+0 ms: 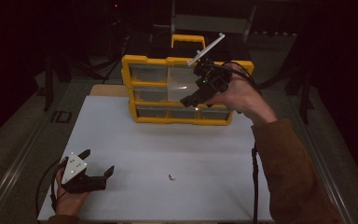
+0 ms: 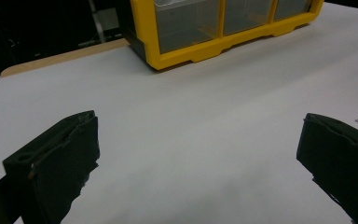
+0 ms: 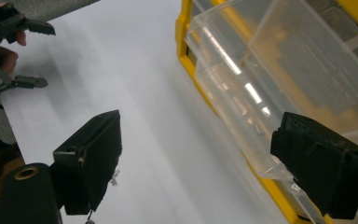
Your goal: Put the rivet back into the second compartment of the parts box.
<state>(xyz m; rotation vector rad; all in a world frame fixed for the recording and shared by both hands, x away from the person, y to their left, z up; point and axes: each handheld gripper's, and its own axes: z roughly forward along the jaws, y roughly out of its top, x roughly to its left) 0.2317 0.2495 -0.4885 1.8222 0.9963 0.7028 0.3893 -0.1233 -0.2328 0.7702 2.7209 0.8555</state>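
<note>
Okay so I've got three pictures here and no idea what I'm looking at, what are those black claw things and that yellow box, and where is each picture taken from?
A person sits at a white table and holds a hand tool in each hand; each tool has two black fingers that pinch. The wide picture is taken from above the table. The other two come from small cameras that ride on the tools and look along their fingers.

The left gripper rests low near the table's front edge, open and empty. The right gripper is up at a yellow drawer cabinet at the far side. One clear drawer is pulled out, and in the right gripper view one black finger is beside its front corner. Its fingers stand wide apart and nothing is gripped.

A small screw lies loose on the table.
</note>
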